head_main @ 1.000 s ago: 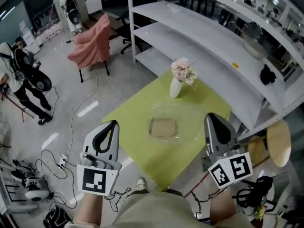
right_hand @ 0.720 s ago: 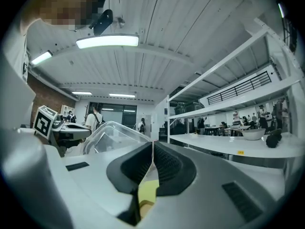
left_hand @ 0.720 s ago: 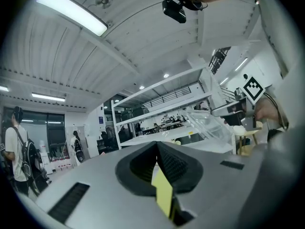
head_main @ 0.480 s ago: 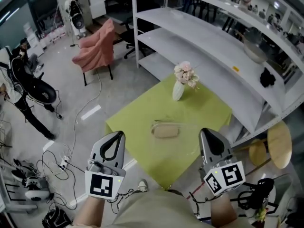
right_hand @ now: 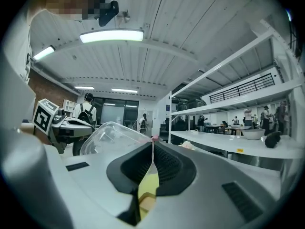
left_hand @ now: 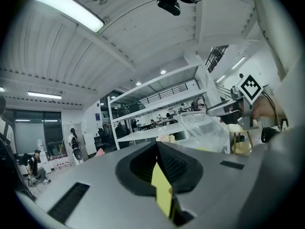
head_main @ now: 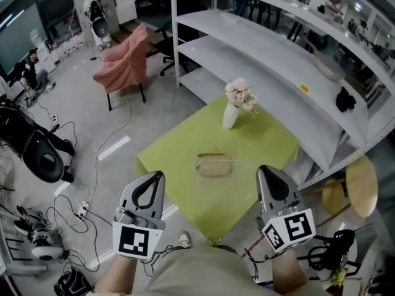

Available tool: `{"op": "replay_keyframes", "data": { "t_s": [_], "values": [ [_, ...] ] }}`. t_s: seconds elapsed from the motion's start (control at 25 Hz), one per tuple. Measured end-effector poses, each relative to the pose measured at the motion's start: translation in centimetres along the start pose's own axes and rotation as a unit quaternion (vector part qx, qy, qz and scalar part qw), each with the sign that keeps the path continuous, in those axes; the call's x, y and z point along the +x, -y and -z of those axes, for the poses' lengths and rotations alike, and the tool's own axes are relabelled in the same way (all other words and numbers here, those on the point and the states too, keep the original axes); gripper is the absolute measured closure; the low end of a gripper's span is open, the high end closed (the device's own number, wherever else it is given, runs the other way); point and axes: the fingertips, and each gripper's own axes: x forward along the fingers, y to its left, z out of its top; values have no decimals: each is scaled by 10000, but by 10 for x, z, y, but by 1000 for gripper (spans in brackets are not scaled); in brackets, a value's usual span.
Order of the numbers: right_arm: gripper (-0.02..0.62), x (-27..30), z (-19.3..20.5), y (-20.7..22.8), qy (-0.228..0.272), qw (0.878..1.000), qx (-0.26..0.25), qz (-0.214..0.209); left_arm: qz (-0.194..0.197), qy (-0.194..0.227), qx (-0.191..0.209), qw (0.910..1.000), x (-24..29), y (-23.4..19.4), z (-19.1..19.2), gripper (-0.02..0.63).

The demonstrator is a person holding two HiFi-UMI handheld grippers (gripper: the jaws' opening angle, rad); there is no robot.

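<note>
Green table (head_main: 185, 147) corner juts between left tongs (head_main: 150, 180) and right tongs (head_main: 270, 176).

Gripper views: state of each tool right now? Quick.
Left tool: closed, nothing between its jaws.
Right tool: closed, apparently pinching the rim of the clear plastic lid.

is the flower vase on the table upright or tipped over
Upright: the white vase stands on its base on the green table, flowers pointing up.
</note>
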Motion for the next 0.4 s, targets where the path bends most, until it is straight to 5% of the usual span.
{"op": "replay_keyframes", "data": {
  "t_s": [0.4],
  "values": [
    [577,0,2,-9,9,10000,50,-46,2,38,-80,10000,-6,-2,-1,600]
  ]
}}
